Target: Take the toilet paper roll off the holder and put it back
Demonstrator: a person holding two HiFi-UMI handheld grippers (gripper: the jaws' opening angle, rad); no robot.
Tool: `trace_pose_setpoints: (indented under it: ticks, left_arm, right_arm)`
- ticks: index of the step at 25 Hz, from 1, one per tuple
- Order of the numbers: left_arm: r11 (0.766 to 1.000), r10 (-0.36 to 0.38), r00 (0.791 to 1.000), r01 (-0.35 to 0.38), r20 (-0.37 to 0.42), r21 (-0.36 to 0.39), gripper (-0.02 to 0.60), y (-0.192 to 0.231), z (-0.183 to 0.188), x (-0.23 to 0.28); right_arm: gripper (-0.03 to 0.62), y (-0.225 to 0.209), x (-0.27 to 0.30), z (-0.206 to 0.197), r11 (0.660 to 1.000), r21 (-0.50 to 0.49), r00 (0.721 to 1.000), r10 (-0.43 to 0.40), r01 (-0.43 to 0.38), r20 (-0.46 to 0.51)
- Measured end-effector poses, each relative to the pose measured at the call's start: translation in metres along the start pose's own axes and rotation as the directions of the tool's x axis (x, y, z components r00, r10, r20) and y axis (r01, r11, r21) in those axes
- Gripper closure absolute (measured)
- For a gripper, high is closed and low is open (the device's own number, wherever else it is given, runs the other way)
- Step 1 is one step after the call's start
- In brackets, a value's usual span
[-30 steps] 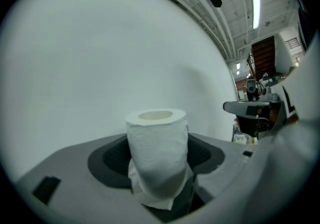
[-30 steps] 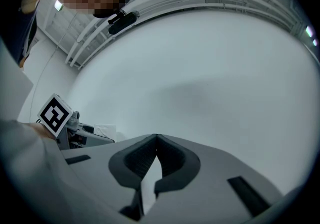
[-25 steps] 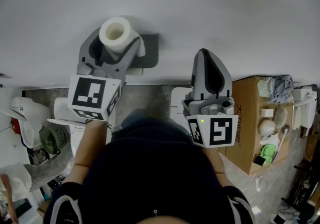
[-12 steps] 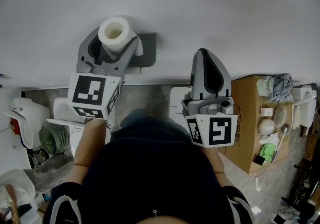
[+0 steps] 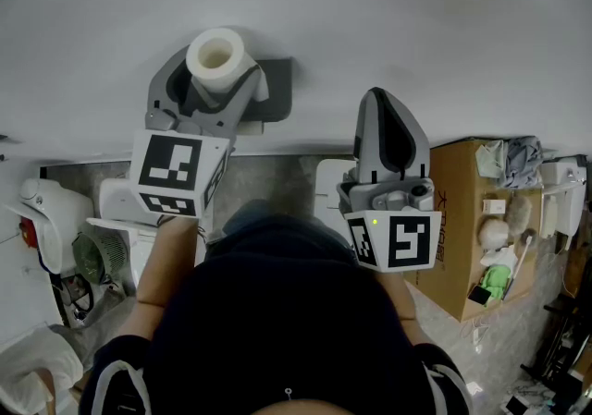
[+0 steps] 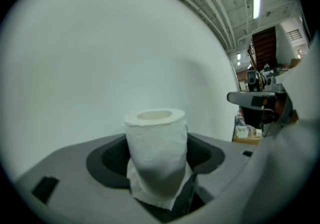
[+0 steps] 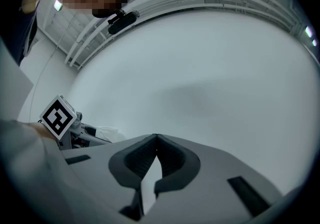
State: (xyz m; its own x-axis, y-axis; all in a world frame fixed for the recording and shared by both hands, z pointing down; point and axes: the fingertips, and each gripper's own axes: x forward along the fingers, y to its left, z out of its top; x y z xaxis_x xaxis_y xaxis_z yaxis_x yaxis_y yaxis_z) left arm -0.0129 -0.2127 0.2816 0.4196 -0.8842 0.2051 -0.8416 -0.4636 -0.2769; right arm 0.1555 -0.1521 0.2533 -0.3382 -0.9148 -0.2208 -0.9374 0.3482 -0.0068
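A white toilet paper roll (image 5: 215, 57) stands upright between the jaws of my left gripper (image 5: 218, 73), its cardboard core facing up. The dark pads press on its sides, so this gripper is shut on it. In the left gripper view the roll (image 6: 156, 150) fills the gap of that gripper (image 6: 157, 160), and a loose sheet hangs from its lower end. The dark grey holder (image 5: 279, 90) sits on the wall just right of and behind the roll; whether they touch is hidden. My right gripper (image 5: 375, 97) (image 7: 156, 137) hovers to the right, shut on nothing.
A white wall (image 5: 388, 16) fills the upper half of the head view. An open cardboard box (image 5: 462, 228) with small items stands at the right. White bathroom fixtures (image 5: 46, 210) and a small fan (image 5: 92, 261) are at the left. The person's dark top (image 5: 277, 330) hides the floor below.
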Motion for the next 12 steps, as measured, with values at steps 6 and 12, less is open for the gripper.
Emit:
trace_pose_setpoints:
  ticks: [6, 12]
  left_arm:
    - [1.000, 0.013, 1.000, -0.013, 0.014, -0.010, 0.268, 0.0013, -0.0007, -0.0012]
    - [0.999, 0.035, 0.997, -0.034, 0.070, -0.022, 0.256, 0.0067, 0.0060, -0.0056]
  right_arm:
    - [0.579, 0.0009, 0.0000, -0.0005, 1.000, -0.005, 1.000, 0.000, 0.000, -0.001]
    - [0.579, 0.0025, 0.0013, -0.0005, 1.000, -0.009, 1.000, 0.000, 0.000, -0.004]
